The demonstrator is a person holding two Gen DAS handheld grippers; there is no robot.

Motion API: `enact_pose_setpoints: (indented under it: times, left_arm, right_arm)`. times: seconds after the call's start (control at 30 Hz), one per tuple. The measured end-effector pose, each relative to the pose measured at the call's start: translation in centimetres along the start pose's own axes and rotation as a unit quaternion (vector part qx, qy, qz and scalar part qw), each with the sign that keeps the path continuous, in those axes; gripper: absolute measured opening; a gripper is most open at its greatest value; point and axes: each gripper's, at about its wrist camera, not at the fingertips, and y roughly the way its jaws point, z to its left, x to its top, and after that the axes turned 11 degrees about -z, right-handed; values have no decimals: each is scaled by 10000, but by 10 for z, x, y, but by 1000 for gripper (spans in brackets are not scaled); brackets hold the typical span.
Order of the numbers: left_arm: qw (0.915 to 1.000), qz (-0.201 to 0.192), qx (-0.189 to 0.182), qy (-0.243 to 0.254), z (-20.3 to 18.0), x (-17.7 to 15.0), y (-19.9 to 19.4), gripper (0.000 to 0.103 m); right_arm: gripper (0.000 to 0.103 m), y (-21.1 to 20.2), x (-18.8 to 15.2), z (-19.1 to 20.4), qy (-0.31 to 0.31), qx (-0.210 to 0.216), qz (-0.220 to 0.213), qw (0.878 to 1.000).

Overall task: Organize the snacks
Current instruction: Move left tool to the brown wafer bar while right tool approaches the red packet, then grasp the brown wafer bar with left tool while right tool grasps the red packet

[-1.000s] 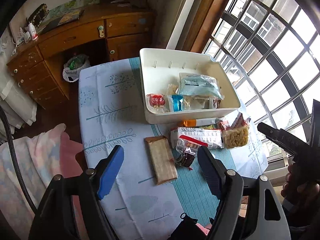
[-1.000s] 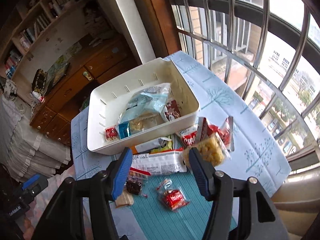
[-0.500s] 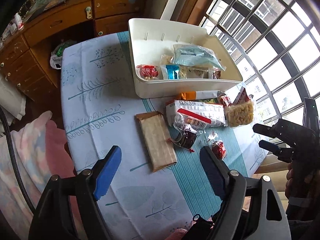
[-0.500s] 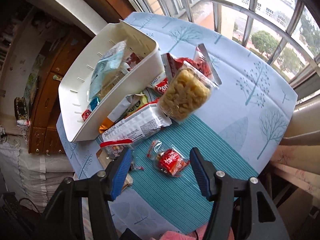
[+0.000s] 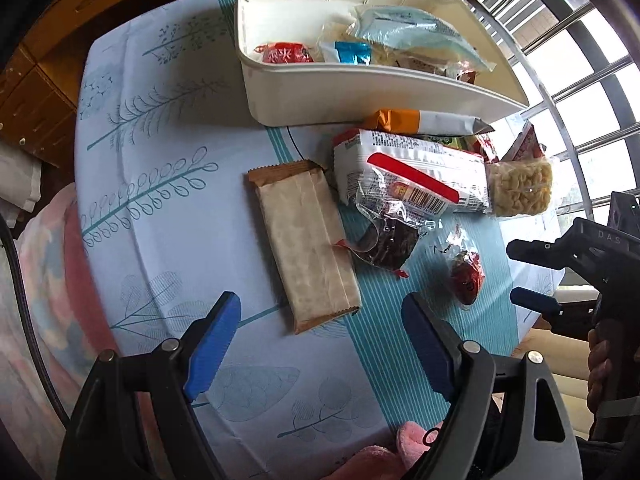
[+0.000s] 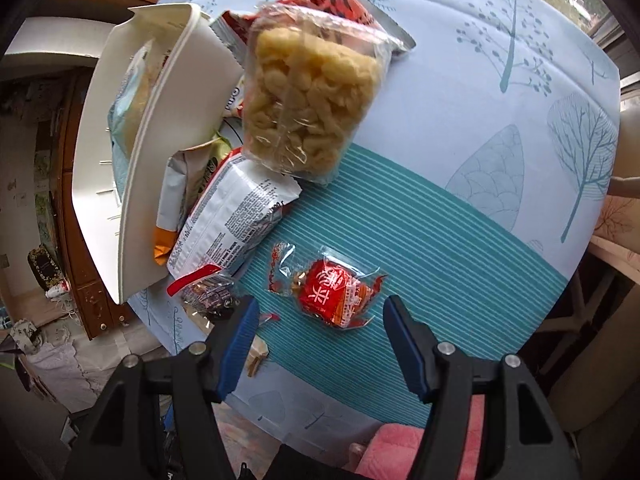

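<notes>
A white bin (image 5: 360, 92) (image 6: 160, 160) holds several snack packets. Loose snacks lie in front of it: a brown paper bar (image 5: 306, 242), a dark snack in clear wrap (image 5: 390, 242), a white noodle pack (image 5: 412, 172) (image 6: 236, 216), a bag of yellow puffs (image 5: 520, 190) (image 6: 308, 100) and a small red packet (image 5: 466, 276) (image 6: 334, 298). My left gripper (image 5: 322, 346) is open above the near end of the brown bar. My right gripper (image 6: 320, 344) is open just short of the red packet; it also shows in the left wrist view (image 5: 532, 276).
The table (image 5: 160, 200) (image 6: 480, 120) has a light blue cloth with tree prints and a teal striped band. A wooden dresser (image 5: 48, 80) stands beyond its far left. Barred windows (image 5: 580, 60) are on the right. Pink fabric (image 6: 396, 448) lies at the near edge.
Both grippers have come down and closer to the table. The right one now sits right at the red packet; the left one hangs over the brown bar. Both stay open.
</notes>
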Motion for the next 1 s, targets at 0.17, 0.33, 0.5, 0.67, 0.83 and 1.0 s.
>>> enact_pose_setpoints:
  times: [0.17,0.33,0.5,0.67,0.83,1.0]
  left_arm:
    - [9992,371,103,-59,-3,-1,31,82]
    - [9979,614,168,-147,-5,-1,53,82]
    - [9966,753,238,-220,-4,1,68,82]
    - [9957,820,271,-324,0,5,77,82]
    - [9950,867,288,-413,11,6,85,82]
    - [9948,874,322,-410,15,5,94,81]
  right_arm:
    - [65,23,5,-4,325,-69,356,9988]
    - [65,39,9,-2,478,-155,548,9972]
    - [65,52,9,1,652,-428,684,9946]
    - [65,62,6,3,730,-706,795,9917]
    - [66,68,4,6,701,-895,748,9907]
    - [66,69,7,18,558,-1046,696,9905]
